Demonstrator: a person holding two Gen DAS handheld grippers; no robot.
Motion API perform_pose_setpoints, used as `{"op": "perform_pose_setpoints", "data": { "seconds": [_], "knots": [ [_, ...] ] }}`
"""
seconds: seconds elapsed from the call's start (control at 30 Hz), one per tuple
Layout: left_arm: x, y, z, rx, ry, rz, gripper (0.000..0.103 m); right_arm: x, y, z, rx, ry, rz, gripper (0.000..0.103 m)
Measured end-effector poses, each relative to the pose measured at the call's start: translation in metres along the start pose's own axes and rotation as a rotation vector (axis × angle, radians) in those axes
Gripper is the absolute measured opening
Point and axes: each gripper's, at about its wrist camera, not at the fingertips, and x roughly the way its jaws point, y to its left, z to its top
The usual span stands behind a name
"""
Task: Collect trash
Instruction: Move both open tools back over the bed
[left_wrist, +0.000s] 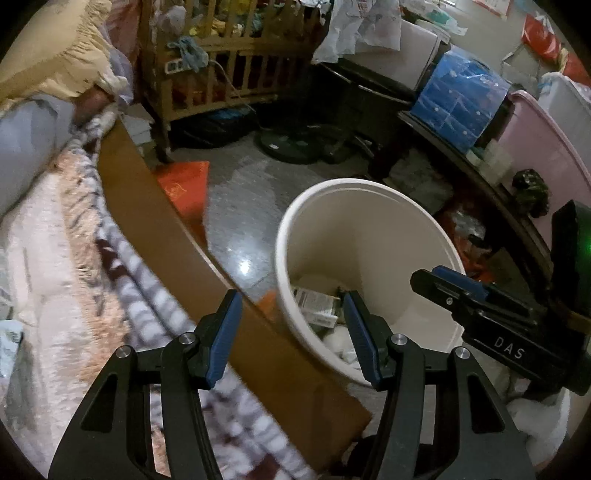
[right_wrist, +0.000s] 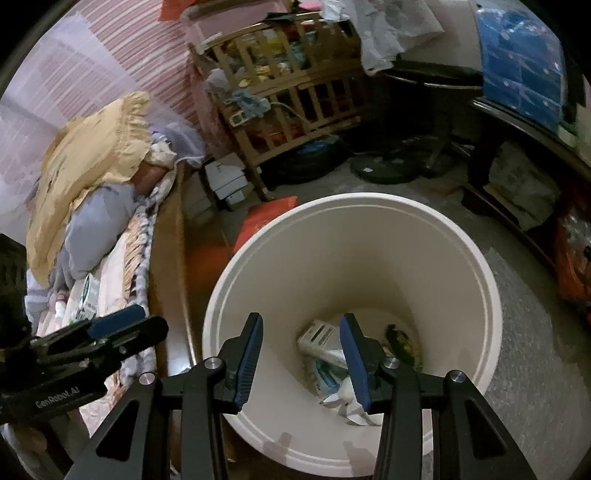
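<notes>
White bucket (right_wrist: 369, 236) stands on grey floor (left_wrist: 240, 206), just beside wooden bed edge (left_wrist: 177, 236). Trash in bucket bottom: printed carton (right_wrist: 317, 338), crumpled paper (right_wrist: 351, 406), dark wrapper (right_wrist: 400, 339). Right gripper (right_wrist: 301, 328) hangs over bucket mouth, jaws apart, nothing btwn them. Left gripper (left_wrist: 291, 306) sits above gap btwn bed edge and bucket rim, jaws also apart, empty. Blanket (left_wrist: 122, 266) lies along bed edge; yellow pillow (right_wrist: 92, 155) at far end. Wooden crib (right_wrist: 291, 92) behind bucket.

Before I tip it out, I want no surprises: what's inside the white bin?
The white bin holds small printed cartons, crumpled white paper and something dark green-yellow. Anything beneath that pile is hidden.
</notes>
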Motion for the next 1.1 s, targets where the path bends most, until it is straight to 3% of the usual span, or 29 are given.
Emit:
{"op": "perform_pose_setpoints", "data": {
  "seconds": [0.37, 0.6, 0.73, 1.1],
  "knots": [
    [-0.039, 0.032, -0.017, -0.041, -0.044, 0.087, 0.056, -0.004, 0.036, -0.005, -0.074, -0.018, 0.016, 0.043],
    [-0.069, 0.056, -0.028, -0.072, -0.065, 0.123, 0.056, -0.007, 0.071, -0.015, -0.113, -0.013, 0.061, 0.056],
    [-0.09, 0.072, -0.037, -0.096, -0.074, 0.136, 0.056, -0.005, 0.096, -0.02, -0.148, 0.0, 0.087, 0.058],
    [-0.146, 0.157, -0.077, -0.211, -0.075, 0.228, 0.056, 0.008, 0.173, -0.034, -0.234, 0.05, 0.18, 0.059]
  ]
}}
